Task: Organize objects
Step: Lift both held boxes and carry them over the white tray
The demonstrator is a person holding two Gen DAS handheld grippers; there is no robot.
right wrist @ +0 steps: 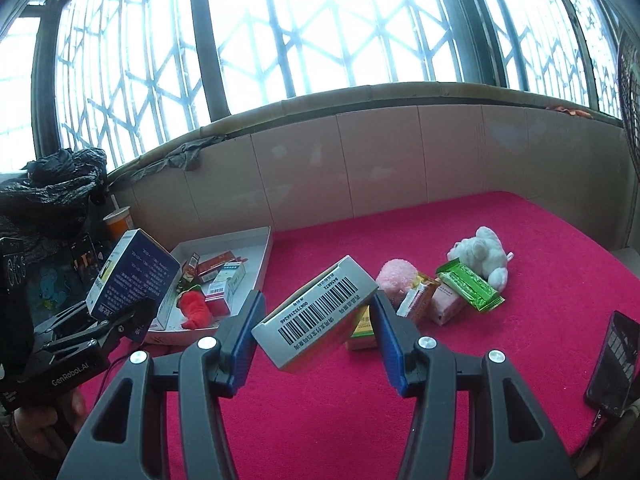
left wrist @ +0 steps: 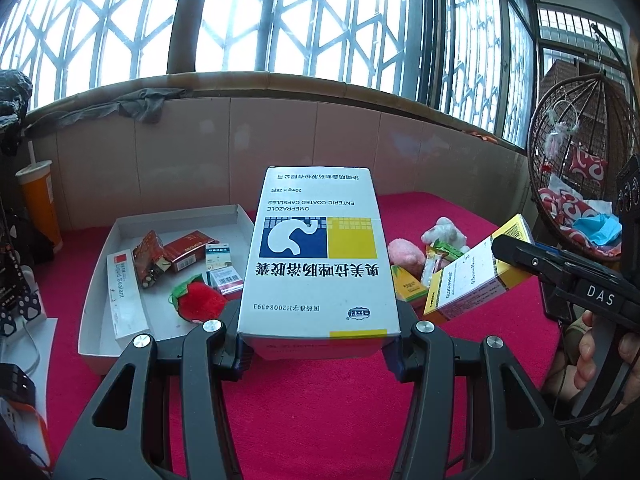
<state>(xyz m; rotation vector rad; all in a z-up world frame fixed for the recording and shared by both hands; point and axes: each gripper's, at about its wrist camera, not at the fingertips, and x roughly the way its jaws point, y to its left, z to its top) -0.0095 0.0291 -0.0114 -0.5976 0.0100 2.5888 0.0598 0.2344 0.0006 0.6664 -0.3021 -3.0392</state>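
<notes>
Left gripper (left wrist: 318, 354): clenched on a white medicine box (left wrist: 318, 256), held above the red cloth (left wrist: 320, 420).
Right gripper (right wrist: 318, 338): grasped a tilted yellow-edged box (right wrist: 316, 320), barcode side up.
Tray (left wrist: 96, 312): sat left, holding small boxes and a strawberry toy (left wrist: 198, 300).
Loose pile: pink toy (right wrist: 396, 278), white toy (right wrist: 482, 256), green packet (right wrist: 470, 286) lay beyond the right gripper.
Phone (right wrist: 614, 364): far right on the cloth.

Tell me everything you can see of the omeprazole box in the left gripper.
The omeprazole box is a white cardboard carton with a blue-and-yellow stomach graphic, its print upside down to the wrist camera. Closed and undented, it juts forward, held above the red cloth by its near end, clamped between the left gripper pads. Its underside is dark blue in the right wrist view.
</notes>
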